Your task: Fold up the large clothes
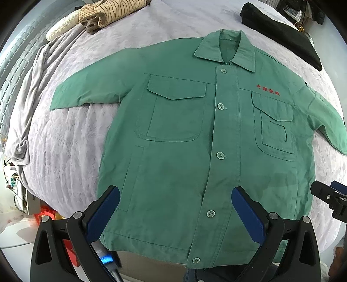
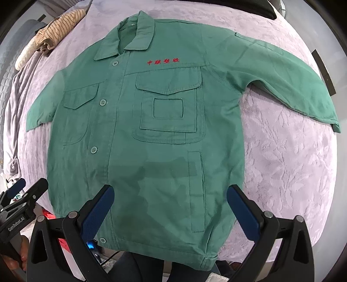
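A green buttoned work jacket (image 1: 184,134) lies flat, front up, on a lilac bedspread (image 1: 65,141), collar far, hem at the near edge, both sleeves spread sideways. It fills the right wrist view too (image 2: 151,141), with red embroidered characters on the chest. My left gripper (image 1: 175,214) is open and empty, hovering above the hem near the button placket. My right gripper (image 2: 170,212) is open and empty above the hem on the jacket's right half. Each gripper shows at the edge of the other's view.
A striped beige folded garment (image 1: 108,15) lies at the far left of the bed. A black folded cloth (image 1: 282,34) lies at the far right. The bedspread (image 2: 292,162) shows bare beside the jacket. The bed's near edge runs just under the hem.
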The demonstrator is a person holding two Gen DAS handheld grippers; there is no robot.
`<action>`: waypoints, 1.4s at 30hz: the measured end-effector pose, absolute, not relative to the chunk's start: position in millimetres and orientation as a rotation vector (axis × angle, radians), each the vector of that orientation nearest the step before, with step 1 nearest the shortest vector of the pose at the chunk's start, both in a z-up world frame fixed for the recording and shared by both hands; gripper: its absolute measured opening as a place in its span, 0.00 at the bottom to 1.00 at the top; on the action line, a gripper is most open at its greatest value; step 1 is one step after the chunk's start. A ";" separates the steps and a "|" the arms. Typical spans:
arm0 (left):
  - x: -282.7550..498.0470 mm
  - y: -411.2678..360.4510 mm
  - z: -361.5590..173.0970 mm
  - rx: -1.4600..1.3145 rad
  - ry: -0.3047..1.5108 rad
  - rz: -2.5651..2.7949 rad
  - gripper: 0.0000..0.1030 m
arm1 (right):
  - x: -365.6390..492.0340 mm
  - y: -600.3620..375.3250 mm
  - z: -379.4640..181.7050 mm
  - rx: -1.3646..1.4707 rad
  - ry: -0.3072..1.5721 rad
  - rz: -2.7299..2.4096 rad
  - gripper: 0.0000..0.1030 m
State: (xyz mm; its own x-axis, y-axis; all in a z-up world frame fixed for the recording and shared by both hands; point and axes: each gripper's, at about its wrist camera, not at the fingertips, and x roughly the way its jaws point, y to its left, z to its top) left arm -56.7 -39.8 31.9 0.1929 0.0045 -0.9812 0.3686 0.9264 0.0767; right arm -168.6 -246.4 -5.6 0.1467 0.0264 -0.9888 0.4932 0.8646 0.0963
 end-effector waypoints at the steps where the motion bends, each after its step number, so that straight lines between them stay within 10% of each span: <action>1: -56.5 -40.0 31.9 0.324 1.360 -0.264 1.00 | -168.4 -246.6 -6.0 0.453 1.390 -0.350 1.00; 42: -54.1 -18.0 46.2 0.336 1.309 -0.204 1.00 | -178.0 -242.2 -7.0 0.437 1.399 -0.326 1.00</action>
State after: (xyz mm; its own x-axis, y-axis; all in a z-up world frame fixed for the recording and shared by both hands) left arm -54.1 -18.0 46.2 0.2504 0.0418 -0.9672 0.3340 0.9340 0.1268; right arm -178.0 -242.2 -7.0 0.1485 0.0356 -0.9883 0.4692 0.8772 0.1021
